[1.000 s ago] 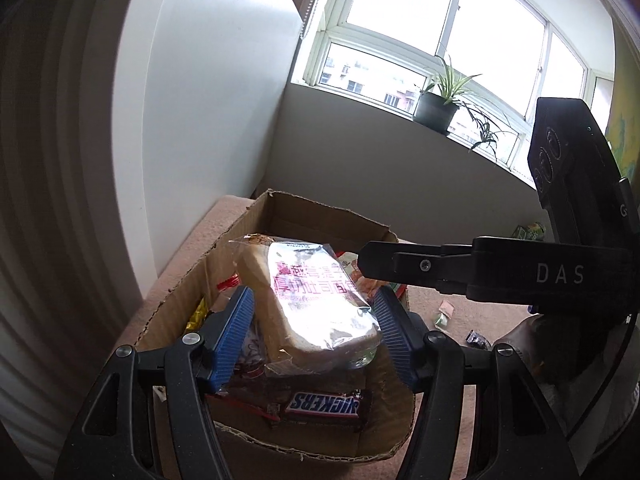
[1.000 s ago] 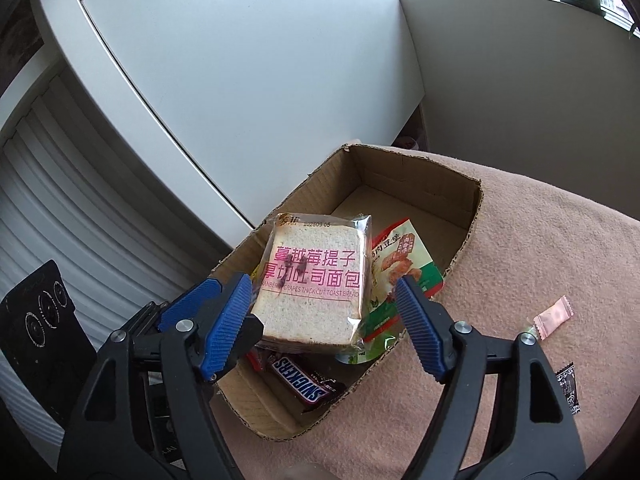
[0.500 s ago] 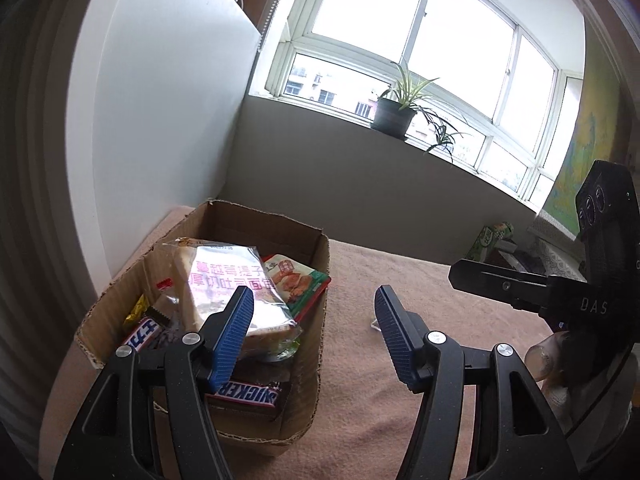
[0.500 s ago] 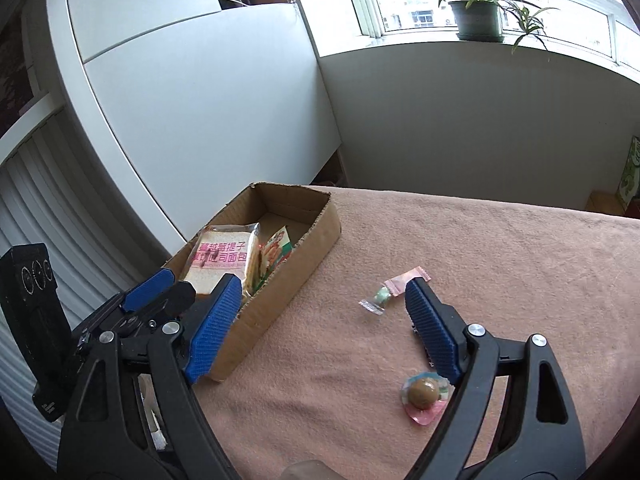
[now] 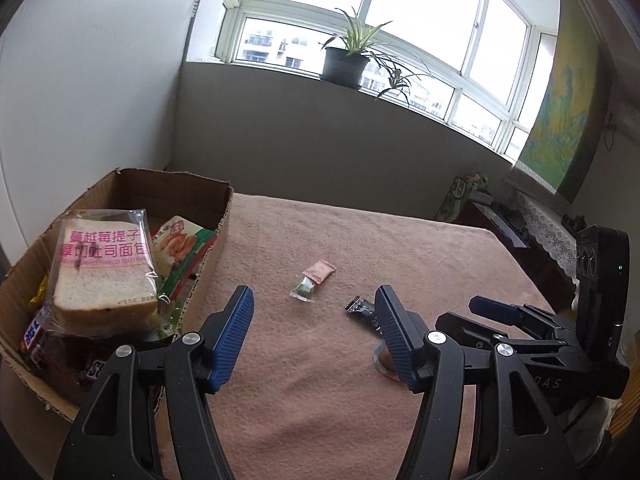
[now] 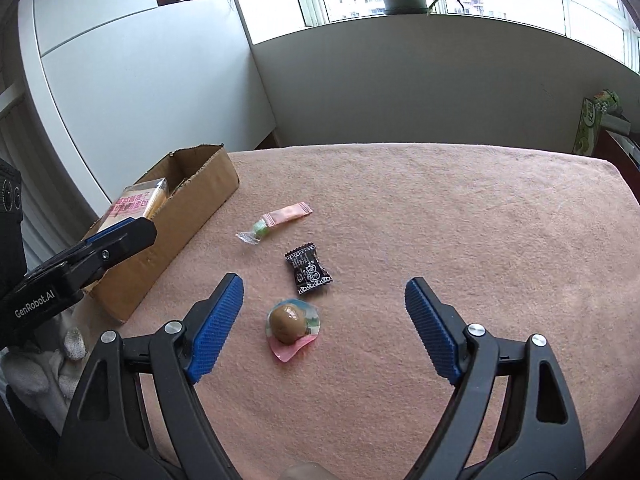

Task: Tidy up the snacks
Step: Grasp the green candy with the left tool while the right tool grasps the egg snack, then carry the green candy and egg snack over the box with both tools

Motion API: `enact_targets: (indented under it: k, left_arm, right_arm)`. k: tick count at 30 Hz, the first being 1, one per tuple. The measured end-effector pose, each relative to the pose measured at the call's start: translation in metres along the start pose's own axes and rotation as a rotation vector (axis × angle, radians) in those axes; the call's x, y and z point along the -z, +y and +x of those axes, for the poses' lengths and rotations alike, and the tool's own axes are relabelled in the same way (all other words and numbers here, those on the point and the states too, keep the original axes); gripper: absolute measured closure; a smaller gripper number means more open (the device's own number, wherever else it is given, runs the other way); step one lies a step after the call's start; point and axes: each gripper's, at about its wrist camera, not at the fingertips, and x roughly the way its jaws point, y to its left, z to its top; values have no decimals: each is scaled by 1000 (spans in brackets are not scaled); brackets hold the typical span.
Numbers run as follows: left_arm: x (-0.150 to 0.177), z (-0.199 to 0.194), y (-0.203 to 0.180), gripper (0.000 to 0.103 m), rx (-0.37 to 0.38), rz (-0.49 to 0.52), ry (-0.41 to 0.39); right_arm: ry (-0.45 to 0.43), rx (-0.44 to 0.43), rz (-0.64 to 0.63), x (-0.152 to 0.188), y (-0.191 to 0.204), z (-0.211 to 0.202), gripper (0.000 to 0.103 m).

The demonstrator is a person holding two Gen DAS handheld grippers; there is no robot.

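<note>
A cardboard box [image 5: 218, 240] [image 6: 192, 208] at the table's left holds a bagged bread slice [image 5: 102, 268], a green snack bag [image 5: 184, 248] and Snickers bars [image 5: 32, 330]. Loose on the pink cloth lie a pink sachet [image 5: 319, 270] [image 6: 288, 214], a green clear-wrapped candy [image 5: 303, 290] [image 6: 256, 231], a black wrapped candy [image 5: 360, 308] [image 6: 308, 272] and a brown ball in a clear pink cup [image 6: 292, 326]. My left gripper [image 5: 314, 334] is open and empty right of the box. My right gripper [image 6: 322, 328] is open and empty, its fingers on either side of the brown ball, above it.
The pink cloth [image 6: 440, 240] covers the table to its far and right edges. A potted plant [image 5: 346, 60] stands on the windowsill. A green box [image 5: 460, 196] and a dark cabinet stand beyond the table's right side. A white cabinet rises behind the cardboard box.
Both grippers have pulled back from over the box and swung right over the cloth. The bread stays in the box. The right gripper now hovers around the brown ball.
</note>
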Motion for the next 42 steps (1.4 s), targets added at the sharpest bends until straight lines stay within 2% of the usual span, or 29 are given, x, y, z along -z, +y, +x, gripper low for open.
enact_targets:
  k: [4,6,10,12,13,16,19,26,33,34,36,38,40,42]
  left_arm:
    - [1,19,1,42,-16,-10,52]
    - [1,30,1,42,-22,-14,76]
    - [0,51,-3,42,-42,19,122]
    - [0,63,-4,42,-59,31,145]
    - [-1,70,-4,42,-64,38,158]
    - [-3,87,-5,50,-79,71,197]
    - [-6,97,-3,51,-73,67,219]
    - [-9,113,-4,64,-50,79,262]
    - [-9,124,-5,67,-48,88,294]
    - [-9,124,-5,68,-52,92,294]
    - [-11,127,-6,73,-66,101,294]
    - [-10,127,-7,81,-72,105,293]
    - [-10,126,-7,80,-74,111,292]
    - [-8,125,-9,80,-77,121,291]
  right_arm:
    - [20,-3,-78,6,11,7,17]
    - [39,-19,-107,10,17,11,24]
    - [80,-13,-144,16,23,23,28]
    - [104,-16,-153,17,25,30,37]
    - [113,-18,-157,18,26,32,38]
    - [127,-14,-180,19,31,38,39]
    - [144,-7,-199,19,35,44,39]
    - [179,-2,-202,13,38,59,39]
    - [181,28,-226,12,44,65,39]
    - [179,37,-231,12,45,65,40]
    - [173,50,-235,14,46,62,49]
    - [169,49,-235,14,43,60,54]
    - [163,48,-228,15,41,57,61]
    - [161,39,-227,16,39,54,61]
